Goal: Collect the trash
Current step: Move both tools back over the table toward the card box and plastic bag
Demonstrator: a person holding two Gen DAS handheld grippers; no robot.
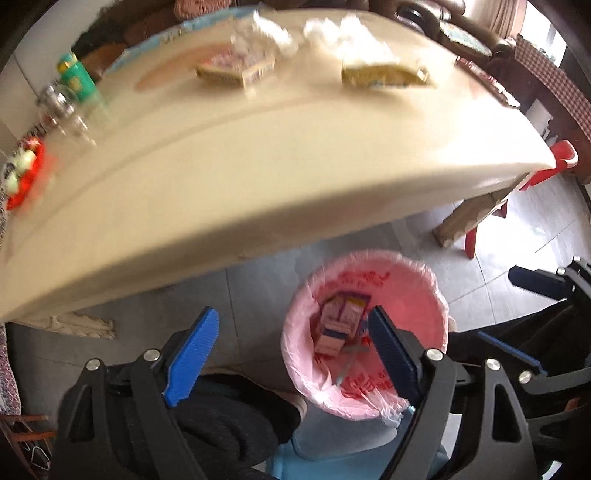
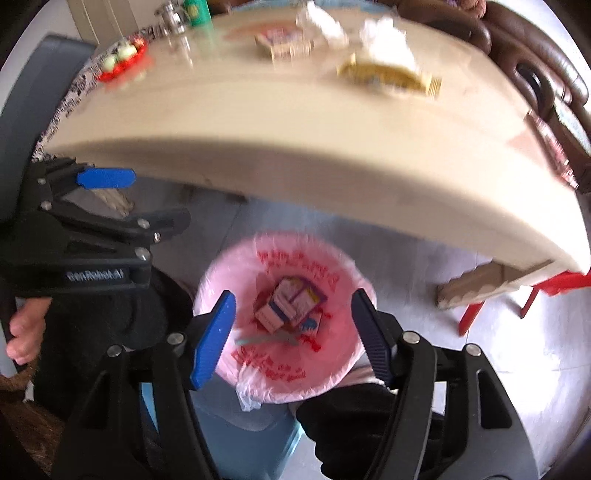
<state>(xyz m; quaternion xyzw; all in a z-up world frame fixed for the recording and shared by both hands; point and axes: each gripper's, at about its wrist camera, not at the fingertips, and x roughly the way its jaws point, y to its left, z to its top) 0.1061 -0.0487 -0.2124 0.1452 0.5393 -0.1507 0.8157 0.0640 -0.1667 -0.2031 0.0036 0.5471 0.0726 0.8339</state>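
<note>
A bin [image 1: 369, 402] lined with a thin pink plastic bag printed in red sits on the grey tiled floor [image 1: 255, 295], just below the near edge of the cream worktop [image 1: 221, 173]. Inside it lie a couple of small cartons [image 2: 286, 302] in white, pink and purple, with a pale straw [image 2: 266, 339] beside them.

More trash remains up on the worktop: a flat printed box [image 1: 236, 68], a yellow wrapper [image 1: 384, 75] and crumpled white tissue [image 1: 347, 33] behind them, all blurred. At the far left edge stand a green bottle [image 1: 75, 74], clear glasses [image 1: 62, 110] and a red dish [image 1: 27, 173].

The left hand-held gripper [image 1: 291, 350] hangs above the bin with its blue pads wide apart and nothing between them. The right hand-held gripper [image 2: 293, 332] is likewise spread wide and empty over the bin
</note>
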